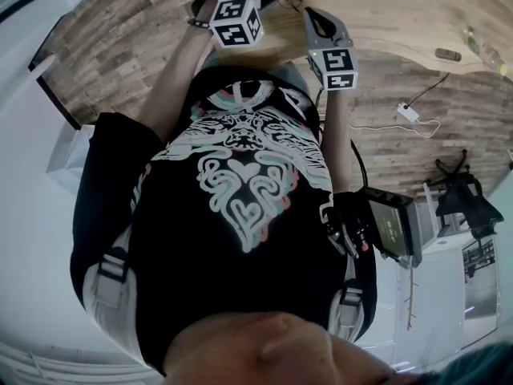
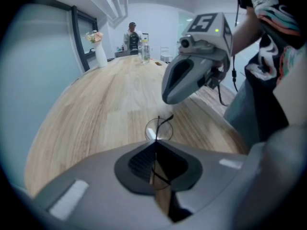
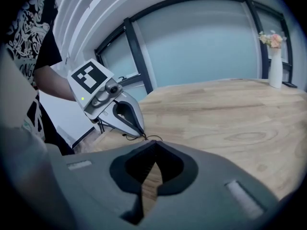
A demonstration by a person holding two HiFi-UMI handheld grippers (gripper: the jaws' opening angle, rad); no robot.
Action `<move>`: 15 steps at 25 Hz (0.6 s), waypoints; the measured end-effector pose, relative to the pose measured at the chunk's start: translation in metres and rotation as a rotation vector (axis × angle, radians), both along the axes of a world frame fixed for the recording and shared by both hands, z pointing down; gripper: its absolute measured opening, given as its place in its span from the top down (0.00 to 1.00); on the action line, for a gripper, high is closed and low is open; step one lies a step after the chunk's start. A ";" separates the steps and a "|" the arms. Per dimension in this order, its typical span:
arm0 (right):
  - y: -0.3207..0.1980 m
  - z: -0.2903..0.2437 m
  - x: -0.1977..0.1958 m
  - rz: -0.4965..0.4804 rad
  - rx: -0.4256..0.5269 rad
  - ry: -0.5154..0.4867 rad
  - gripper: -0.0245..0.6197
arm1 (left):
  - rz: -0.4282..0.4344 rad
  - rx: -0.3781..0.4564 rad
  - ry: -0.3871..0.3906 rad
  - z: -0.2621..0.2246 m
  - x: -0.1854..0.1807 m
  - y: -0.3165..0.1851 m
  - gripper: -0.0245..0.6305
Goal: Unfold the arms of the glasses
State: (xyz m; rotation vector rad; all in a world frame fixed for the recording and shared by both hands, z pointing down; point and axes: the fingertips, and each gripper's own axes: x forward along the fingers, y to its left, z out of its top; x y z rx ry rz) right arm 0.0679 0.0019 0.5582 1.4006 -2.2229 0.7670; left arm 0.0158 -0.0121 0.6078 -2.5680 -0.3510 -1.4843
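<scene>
Left gripper view shows the left gripper (image 2: 154, 143) with its jaws pressed together on the thin wire frame of the glasses (image 2: 159, 129). They are held just above the wooden worktop (image 2: 96, 114), near its edge, and one round lens stands just past the tips. The right gripper (image 3: 153, 145) hovers close by, its jaws also together at the tips and, as far as its own view shows, with nothing between them. One dark arm seems to rise off the lens with its curved end free, so the unfolding looks begun at most; I judge neither arm fully out. The second lens and the other arm are hidden behind the jaws, and in the head view the glasses are too small to find.
</scene>
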 end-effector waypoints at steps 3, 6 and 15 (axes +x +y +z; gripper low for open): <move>-0.003 0.005 -0.008 -0.091 -0.013 0.029 0.96 | 0.013 0.010 0.001 0.000 -0.002 0.002 0.97; -0.001 0.007 -0.014 -0.122 -0.017 0.017 0.96 | 0.039 0.024 0.002 0.000 -0.005 0.006 0.97; -0.002 0.023 -0.031 -0.188 -0.062 0.021 0.96 | 0.118 0.027 0.011 -0.001 -0.008 0.018 0.97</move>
